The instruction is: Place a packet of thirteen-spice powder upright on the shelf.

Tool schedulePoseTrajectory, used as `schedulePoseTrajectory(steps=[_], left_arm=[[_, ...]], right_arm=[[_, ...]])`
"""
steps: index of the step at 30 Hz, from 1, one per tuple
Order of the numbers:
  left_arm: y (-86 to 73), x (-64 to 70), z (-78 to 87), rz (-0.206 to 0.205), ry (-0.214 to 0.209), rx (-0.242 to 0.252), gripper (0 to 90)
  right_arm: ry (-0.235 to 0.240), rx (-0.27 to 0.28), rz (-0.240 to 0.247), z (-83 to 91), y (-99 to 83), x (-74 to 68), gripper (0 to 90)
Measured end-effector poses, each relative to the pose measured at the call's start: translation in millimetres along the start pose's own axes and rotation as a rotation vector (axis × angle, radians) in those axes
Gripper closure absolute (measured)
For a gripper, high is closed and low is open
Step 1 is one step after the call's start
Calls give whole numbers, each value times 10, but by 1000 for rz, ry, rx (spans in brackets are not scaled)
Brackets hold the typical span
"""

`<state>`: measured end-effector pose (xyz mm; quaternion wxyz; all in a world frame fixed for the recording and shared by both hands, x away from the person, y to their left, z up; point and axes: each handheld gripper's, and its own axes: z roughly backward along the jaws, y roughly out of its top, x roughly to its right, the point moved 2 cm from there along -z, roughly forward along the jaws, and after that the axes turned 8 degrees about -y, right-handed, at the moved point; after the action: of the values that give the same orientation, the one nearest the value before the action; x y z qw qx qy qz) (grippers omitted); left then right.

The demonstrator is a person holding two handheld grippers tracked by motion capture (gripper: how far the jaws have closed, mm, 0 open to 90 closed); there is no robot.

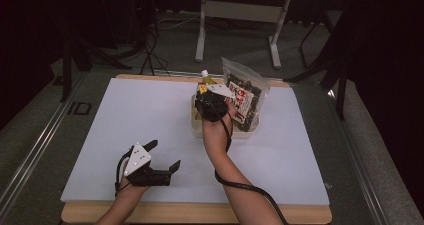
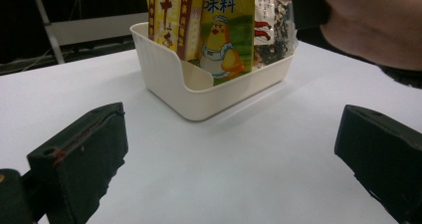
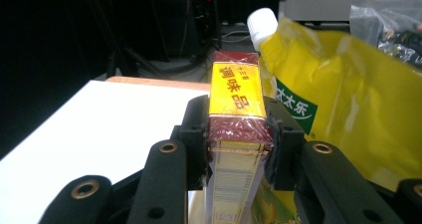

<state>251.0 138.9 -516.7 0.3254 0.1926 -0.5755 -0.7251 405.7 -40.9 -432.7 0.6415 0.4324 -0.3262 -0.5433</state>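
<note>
The right tongs [image 3: 234, 149] squeeze a thin yellow and red box [image 3: 234, 109] that stands in the cream basket [image 2: 199, 92], just beside a yellow pouch [image 3: 343, 114]. The left tongs [image 1: 162, 157] rest wide open on the white table [image 1: 125, 120].

A tub [image 1: 197, 127] sat on the table [image 1: 125, 120], right of its middle. In the tub stood a box [image 3: 234, 134], a spouted pouch [image 3: 343, 109] just beside it, and a clear bag [image 1: 245, 97] at the right end.
</note>
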Motion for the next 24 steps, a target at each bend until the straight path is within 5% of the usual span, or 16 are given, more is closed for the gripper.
schedulePoseTrajectory(steps=[12, 24], left_arm=[[-10, -3, -8, -3, 0, -5, 5], [-18, -1, -33, -2, -7, -10, 5]], right_arm=[[-40, -31, -14, -148, -128, -63, 675], [-68, -67, 26, -259, -293, -135, 668]])
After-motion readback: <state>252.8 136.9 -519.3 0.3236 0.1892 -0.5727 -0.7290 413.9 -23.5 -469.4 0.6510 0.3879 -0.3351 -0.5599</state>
